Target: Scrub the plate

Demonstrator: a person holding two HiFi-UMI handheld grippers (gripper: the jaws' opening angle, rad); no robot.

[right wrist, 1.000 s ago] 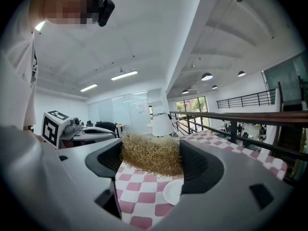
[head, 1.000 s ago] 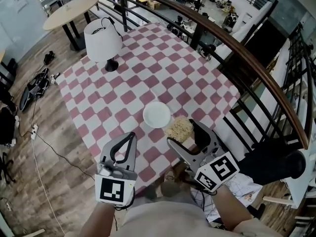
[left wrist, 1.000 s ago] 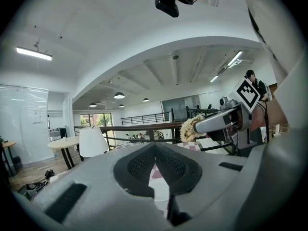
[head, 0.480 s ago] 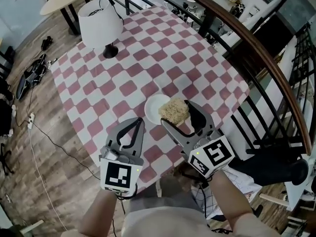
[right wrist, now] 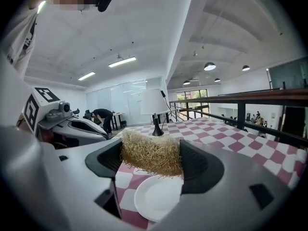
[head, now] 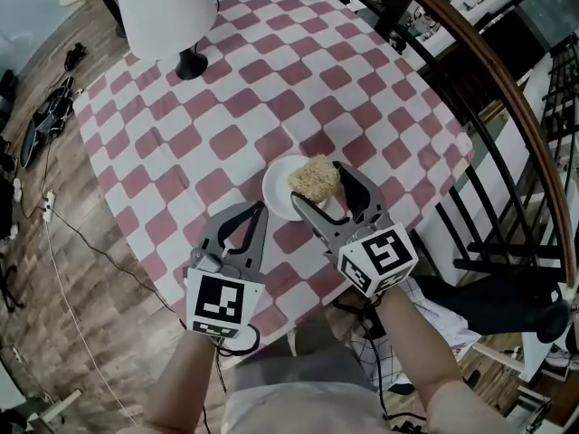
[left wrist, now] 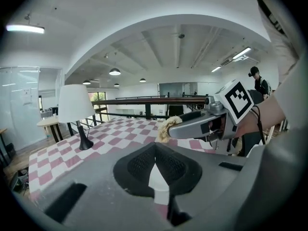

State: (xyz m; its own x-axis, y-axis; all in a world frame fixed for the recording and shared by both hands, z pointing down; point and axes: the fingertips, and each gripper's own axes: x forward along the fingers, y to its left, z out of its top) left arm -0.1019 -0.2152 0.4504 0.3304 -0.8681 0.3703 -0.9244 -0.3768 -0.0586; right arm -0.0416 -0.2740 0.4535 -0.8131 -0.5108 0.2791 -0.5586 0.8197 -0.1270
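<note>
We're holding the left tongs (left wrist: 155, 150) clenched on nothing, just beside the plate. The right tongs (right wrist: 150, 160) are grasping the straw scourer (head: 314, 178) over the plate's right side, long axis running jaw to jaw. The white plate (head: 277, 197) is lying flat, face up, near the checkered surface's (head: 226, 98) near edge; it's round, so no long axis. Nothing is pinning it, so we're risking it skating off once we scrub.

place: open-plan office loft | evidence: arched white ceiling with pendant lights (left wrist: 114, 71); glass partition (left wrist: 29, 100); long railing (left wrist: 144, 100); person (right wrist: 101, 114) bent at a desk | furnishing: checked-cloth table (head: 181, 107); lamp (head: 167, 12)
</note>
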